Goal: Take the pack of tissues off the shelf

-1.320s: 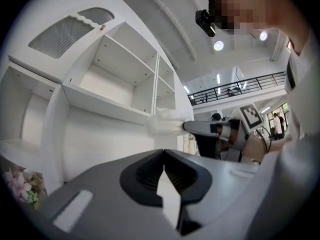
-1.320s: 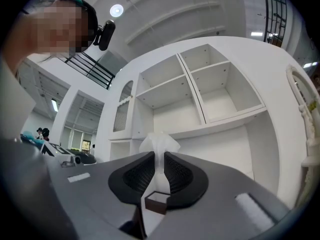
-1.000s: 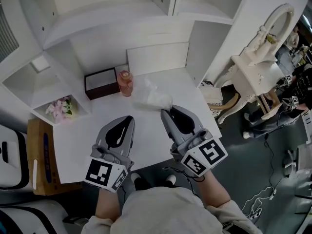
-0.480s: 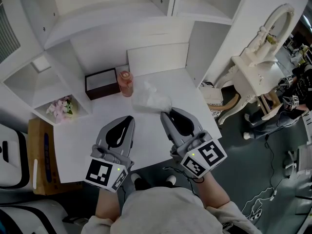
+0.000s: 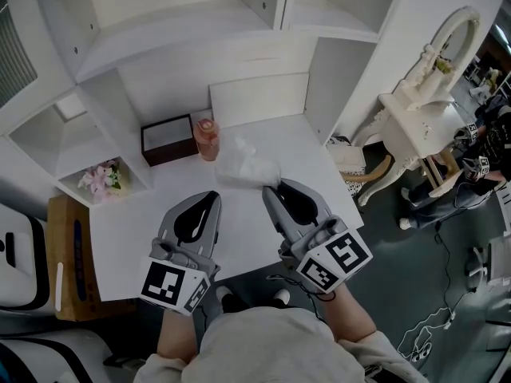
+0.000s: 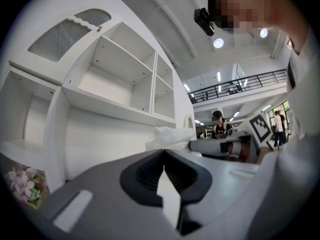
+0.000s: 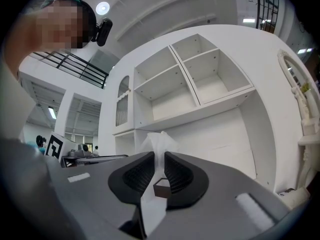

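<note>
Left tongs (image 5: 212, 196) closed, empty, right tongs (image 5: 268, 188) pinching pack of tissues (image 5: 243, 164)

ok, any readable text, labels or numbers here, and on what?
No legible text in any view.
The square black-and-white markers on left gripper and right gripper: patterns, no characters.
On the brown cardboard box: blue mark, too blurred to read.
On the clear plastic pack of white tissues: no print visible.
</note>
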### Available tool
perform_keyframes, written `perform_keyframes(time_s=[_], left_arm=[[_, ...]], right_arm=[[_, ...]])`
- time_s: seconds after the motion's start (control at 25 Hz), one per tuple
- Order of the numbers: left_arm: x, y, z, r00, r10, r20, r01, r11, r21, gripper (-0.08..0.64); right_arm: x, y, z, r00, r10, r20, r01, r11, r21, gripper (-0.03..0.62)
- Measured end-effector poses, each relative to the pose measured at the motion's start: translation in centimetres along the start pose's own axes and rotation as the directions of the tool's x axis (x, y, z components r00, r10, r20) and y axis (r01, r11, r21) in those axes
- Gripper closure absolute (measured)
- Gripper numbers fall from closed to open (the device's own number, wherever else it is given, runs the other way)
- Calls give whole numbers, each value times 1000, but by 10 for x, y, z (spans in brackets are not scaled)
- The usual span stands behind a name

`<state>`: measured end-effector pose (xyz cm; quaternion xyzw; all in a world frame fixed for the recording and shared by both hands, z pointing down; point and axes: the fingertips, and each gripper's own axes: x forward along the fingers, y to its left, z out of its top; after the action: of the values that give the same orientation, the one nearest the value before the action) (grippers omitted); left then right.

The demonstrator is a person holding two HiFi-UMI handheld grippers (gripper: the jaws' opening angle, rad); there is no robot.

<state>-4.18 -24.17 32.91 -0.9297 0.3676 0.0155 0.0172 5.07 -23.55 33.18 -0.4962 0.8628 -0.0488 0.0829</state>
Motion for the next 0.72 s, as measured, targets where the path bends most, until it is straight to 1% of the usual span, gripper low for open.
perform_keyframes(time_s=[0.72], left_arm=[[-4, -9, 4, 1000, -14, 9, 14, 1000, 2, 558]], right_arm=[[-13, 3, 7, 1000, -17, 14, 17, 1000, -6, 532]])
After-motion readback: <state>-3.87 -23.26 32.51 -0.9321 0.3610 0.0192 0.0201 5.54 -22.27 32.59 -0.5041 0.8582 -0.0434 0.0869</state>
